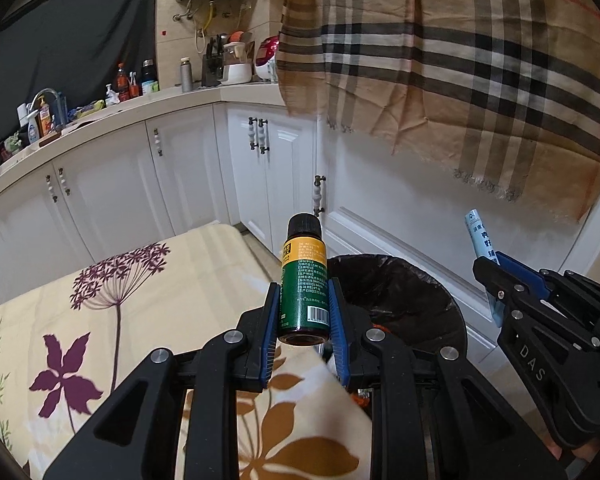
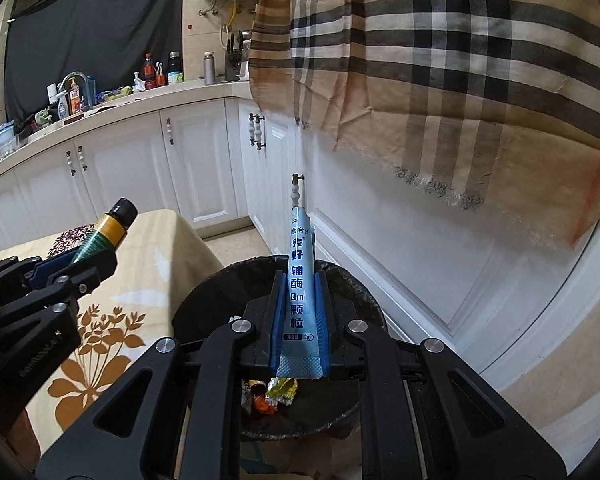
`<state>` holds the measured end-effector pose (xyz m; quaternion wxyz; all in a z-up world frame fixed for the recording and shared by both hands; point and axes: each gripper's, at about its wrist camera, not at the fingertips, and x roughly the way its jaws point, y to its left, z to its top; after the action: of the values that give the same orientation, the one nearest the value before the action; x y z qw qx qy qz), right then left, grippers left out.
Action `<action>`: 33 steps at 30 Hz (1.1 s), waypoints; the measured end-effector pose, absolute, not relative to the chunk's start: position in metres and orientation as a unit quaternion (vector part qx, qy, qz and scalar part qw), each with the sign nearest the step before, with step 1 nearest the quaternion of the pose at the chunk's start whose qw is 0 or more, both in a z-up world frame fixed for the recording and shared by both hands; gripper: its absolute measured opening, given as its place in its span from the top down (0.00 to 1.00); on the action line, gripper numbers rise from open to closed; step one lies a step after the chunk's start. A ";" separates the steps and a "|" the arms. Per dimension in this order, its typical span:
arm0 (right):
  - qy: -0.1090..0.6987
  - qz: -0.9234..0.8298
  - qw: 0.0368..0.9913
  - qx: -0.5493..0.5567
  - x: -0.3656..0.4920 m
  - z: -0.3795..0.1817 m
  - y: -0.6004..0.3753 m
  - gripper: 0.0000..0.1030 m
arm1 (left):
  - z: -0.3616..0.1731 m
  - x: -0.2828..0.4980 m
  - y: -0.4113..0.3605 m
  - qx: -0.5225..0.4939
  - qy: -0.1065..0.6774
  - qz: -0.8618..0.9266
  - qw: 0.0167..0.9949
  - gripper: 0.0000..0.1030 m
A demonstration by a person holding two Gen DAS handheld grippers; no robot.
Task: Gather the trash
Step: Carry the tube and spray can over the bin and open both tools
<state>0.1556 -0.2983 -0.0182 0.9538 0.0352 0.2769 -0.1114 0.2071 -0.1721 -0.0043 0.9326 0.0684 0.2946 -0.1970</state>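
Both wrist views look forward-down along own tongs, close. Shared beyond tongs: black-lined bin, white cabinets, plaid cloth.

A plaid cloth hangs across the upper right of the frame. White cabinets run below a bench crowded with bottles, a faucet and a knife block. A floral tablecloth fills the lower left.

Green-and-yellow bottle with black cap, upright, clamped near its base. Pale blue sachet, upright, pinched over black-lined bin holding wrappers.
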 end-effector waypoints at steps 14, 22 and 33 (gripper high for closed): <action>0.288 -0.117 0.949 0.045 0.183 -0.037 -0.317 0.86 | -0.023 0.239 -0.200 0.082 0.315 -0.191 0.926 0.76; 0.294 -0.121 0.946 0.062 0.202 -0.051 -0.330 0.84 | -0.031 0.254 -0.210 0.086 0.326 -0.191 0.922 0.76; 0.305 -0.132 0.940 0.074 0.213 -0.063 -0.339 0.69 | -0.038 0.262 -0.210 0.087 0.328 -0.184 0.922 0.54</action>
<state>0.2134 -0.3388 -0.0633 0.9402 0.0737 0.3053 -0.1319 0.2619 -0.2096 -0.0378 0.9224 0.0867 0.3282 -0.1839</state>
